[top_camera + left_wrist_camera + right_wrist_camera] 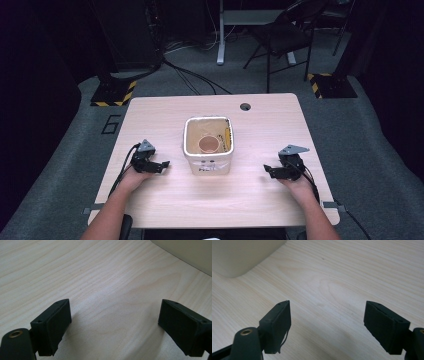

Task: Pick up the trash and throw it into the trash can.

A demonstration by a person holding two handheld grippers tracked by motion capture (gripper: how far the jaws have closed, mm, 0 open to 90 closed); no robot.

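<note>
Hand-held grippers [165, 164] [266, 171] flank white bin [208, 162].

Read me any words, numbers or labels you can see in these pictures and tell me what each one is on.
"6": a large outlined numeral on the grey floor, left of the table.
Dark lettering on the front wall of the white tub: too small and blurred to read.
Yellow and black hazard stripes, no text, on the stand base at left and the one at right.
No text in either gripper view.
</note>
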